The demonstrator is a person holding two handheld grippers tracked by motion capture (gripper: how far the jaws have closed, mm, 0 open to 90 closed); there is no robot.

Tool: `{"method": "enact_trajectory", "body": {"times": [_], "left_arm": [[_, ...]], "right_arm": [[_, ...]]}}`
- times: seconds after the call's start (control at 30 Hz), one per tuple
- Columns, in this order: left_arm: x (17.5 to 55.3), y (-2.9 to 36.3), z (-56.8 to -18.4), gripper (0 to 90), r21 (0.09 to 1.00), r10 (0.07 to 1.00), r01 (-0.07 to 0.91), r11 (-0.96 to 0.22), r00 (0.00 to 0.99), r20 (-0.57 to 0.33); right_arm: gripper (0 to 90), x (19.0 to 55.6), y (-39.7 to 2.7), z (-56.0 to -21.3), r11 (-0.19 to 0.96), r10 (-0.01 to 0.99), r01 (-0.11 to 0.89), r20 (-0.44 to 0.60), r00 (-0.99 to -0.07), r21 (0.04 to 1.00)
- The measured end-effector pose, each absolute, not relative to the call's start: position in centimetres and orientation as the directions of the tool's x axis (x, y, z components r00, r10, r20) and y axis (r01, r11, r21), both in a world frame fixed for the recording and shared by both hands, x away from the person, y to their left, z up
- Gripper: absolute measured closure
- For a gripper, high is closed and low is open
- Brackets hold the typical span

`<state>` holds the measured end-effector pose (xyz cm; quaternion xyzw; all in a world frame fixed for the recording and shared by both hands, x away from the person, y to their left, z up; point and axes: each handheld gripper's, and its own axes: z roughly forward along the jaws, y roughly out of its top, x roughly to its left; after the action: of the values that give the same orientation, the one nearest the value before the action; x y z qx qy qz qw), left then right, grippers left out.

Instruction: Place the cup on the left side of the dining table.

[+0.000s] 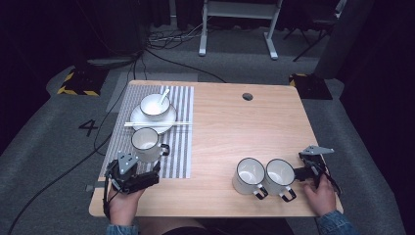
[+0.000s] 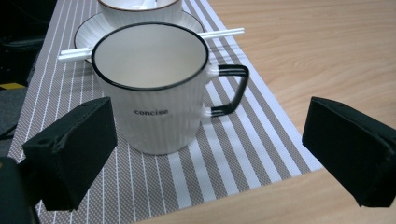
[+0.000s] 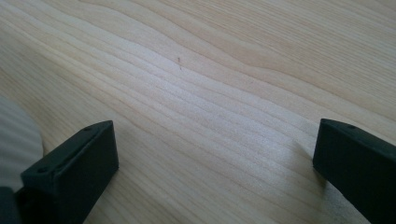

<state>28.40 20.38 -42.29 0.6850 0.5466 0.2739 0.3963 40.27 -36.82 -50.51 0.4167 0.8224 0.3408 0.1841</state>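
Note:
A white ribbed mug (image 1: 146,143) with a black rim and handle stands on the striped placemat (image 1: 181,152). In the left gripper view the mug (image 2: 154,93) reads "concise" and its handle points right. My left gripper (image 1: 155,174) sits just in front of it, open (image 2: 210,154), with nothing between the jaws. Two more white mugs (image 1: 248,175) (image 1: 280,176) stand side by side at the front right. My right gripper (image 1: 299,172) is just to the right of them, open (image 3: 215,168) over bare wood, and a sliver of one mug (image 3: 16,140) shows at its left.
A white bowl (image 1: 155,105) holding a spoon (image 1: 163,96) rests on a plate (image 1: 139,120) at the back of the placemat, with white chopsticks (image 1: 156,124) laid across the plate's front. The wooden table (image 1: 235,127) has a cable hole (image 1: 247,96) near its far edge.

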Motion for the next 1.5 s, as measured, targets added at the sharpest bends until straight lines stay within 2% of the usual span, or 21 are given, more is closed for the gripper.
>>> {"method": "enact_trajectory", "body": {"times": [0.4, 0.57, 0.97, 1.17, 1.23, 1.5], "left_arm": [[24.9, 21.3, -42.6, 3.5, 0.844, 0.963, 0.526, -0.101, 0.264, -0.049], [24.6, 22.7, -44.3, 3.6, 0.841, 0.964, 0.539, -0.052, 0.246, -0.098], [23.5, 24.5, -47.4, 3.6, 0.853, 0.964, 0.521, -0.042, 0.244, -0.102], [22.9, 23.7, -48.3, 4.3, 0.837, 0.966, 0.527, -0.147, 0.258, 0.007], [22.7, 23.2, -48.6, 4.8, 0.827, 0.964, 0.537, -0.165, 0.267, 0.019], [23.5, 22.3, -50.6, 5.0, 0.739, 0.950, 0.657, -0.149, 0.303, -0.077]], "right_arm": [[0.2, 40.3, -36.8, -50.5, 0.419, 0.812, 0.560, -0.019, -0.583, 0.714], [0.2, 40.3, -36.8, -50.5, 0.418, 0.812, 0.561, -0.017, -0.583, 0.715], [0.2, 40.3, -36.8, -50.5, 0.418, 0.812, 0.561, -0.017, -0.583, 0.715], [0.2, 40.3, -36.8, -50.5, 0.418, 0.812, 0.561, -0.017, -0.583, 0.715], [0.2, 40.3, -36.8, -50.5, 0.418, 0.812, 0.561, -0.017, -0.583, 0.715], [0.2, 40.3, -36.8, -50.5, 0.418, 0.812, 0.561, -0.017, -0.583, 0.715]]}}
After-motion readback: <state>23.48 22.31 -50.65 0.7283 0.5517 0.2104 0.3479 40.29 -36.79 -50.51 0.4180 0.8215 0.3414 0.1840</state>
